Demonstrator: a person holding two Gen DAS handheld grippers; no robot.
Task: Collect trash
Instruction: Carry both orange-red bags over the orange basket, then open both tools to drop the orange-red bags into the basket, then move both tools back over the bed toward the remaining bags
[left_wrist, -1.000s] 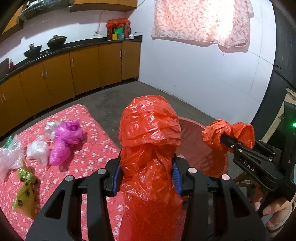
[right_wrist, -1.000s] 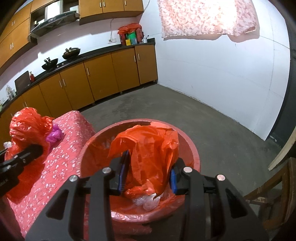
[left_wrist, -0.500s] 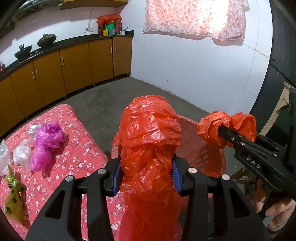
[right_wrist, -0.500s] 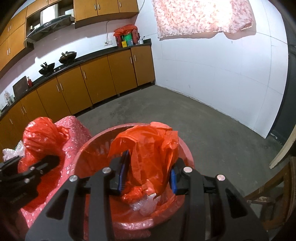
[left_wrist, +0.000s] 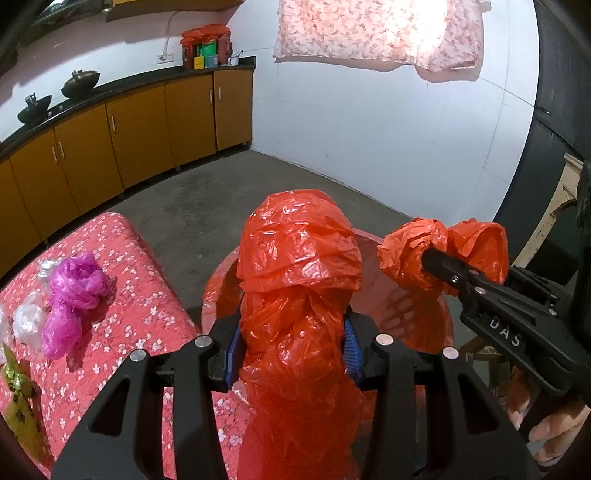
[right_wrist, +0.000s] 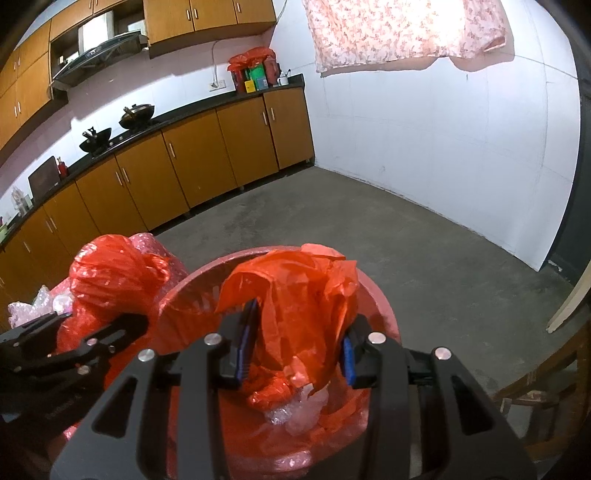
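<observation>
Red bag (left_wrist: 299, 258) — clamped in both grippers' jaws, over bin (right_wrist: 373, 295).

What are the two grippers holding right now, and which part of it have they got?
Both hold the red bin liner in the red basket: the left gripper clamps one bunched upper edge, the right gripper another.

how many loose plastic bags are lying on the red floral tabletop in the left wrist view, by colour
crumpled magenta plastic bags: 1, possibly two pieces bunched together
crumpled white or clear plastic bags: 2
green-and-yellow printed plastic wrapper: 1
total: 4, with more possibly cut off at the frame's left edge
</observation>
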